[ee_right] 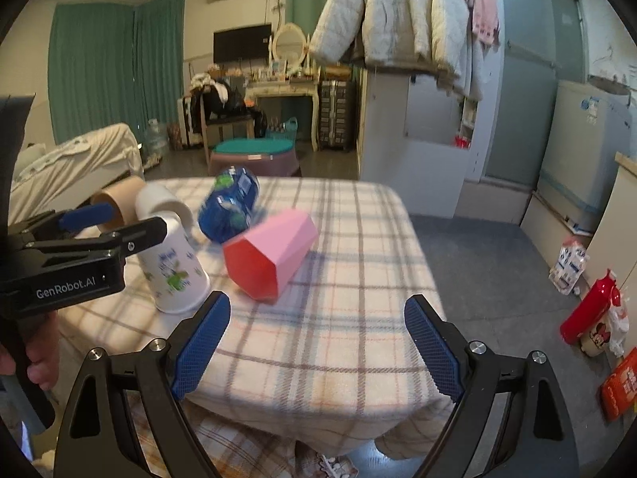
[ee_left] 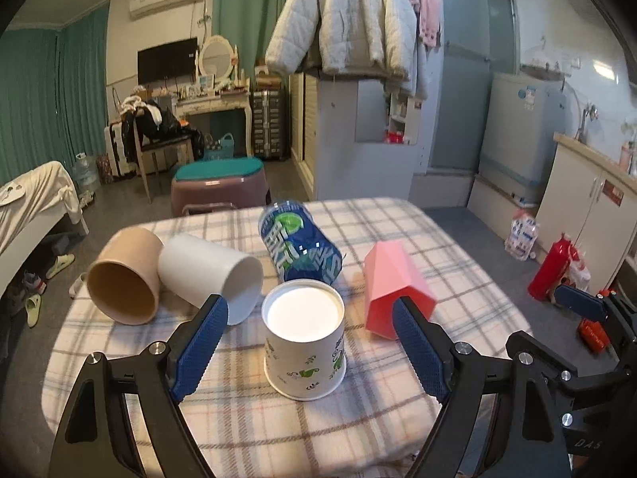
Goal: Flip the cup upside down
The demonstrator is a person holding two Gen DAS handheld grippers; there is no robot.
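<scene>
A white paper cup with green leaf print (ee_left: pixel 304 338) stands upside down on the plaid tablecloth (ee_left: pixel 438 247), its flat base up. My left gripper (ee_left: pixel 310 318) is open, its blue fingers on either side of the cup and not touching it. In the right wrist view the same cup (ee_right: pixel 175 267) stands left of centre, with the left gripper (ee_right: pixel 85 223) beside its top. My right gripper (ee_right: pixel 316 318) is open and empty above the table's near edge.
Lying on their sides on the table: a pink faceted cup (ee_left: pixel 394 283), a blue printed cup (ee_left: pixel 300 245), a white cup (ee_left: pixel 213 273) and a beige cup (ee_left: pixel 125 275). A red bottle (ee_right: pixel 589 306) stands on the floor at right. A purple stool (ee_left: pixel 219 187) is behind the table.
</scene>
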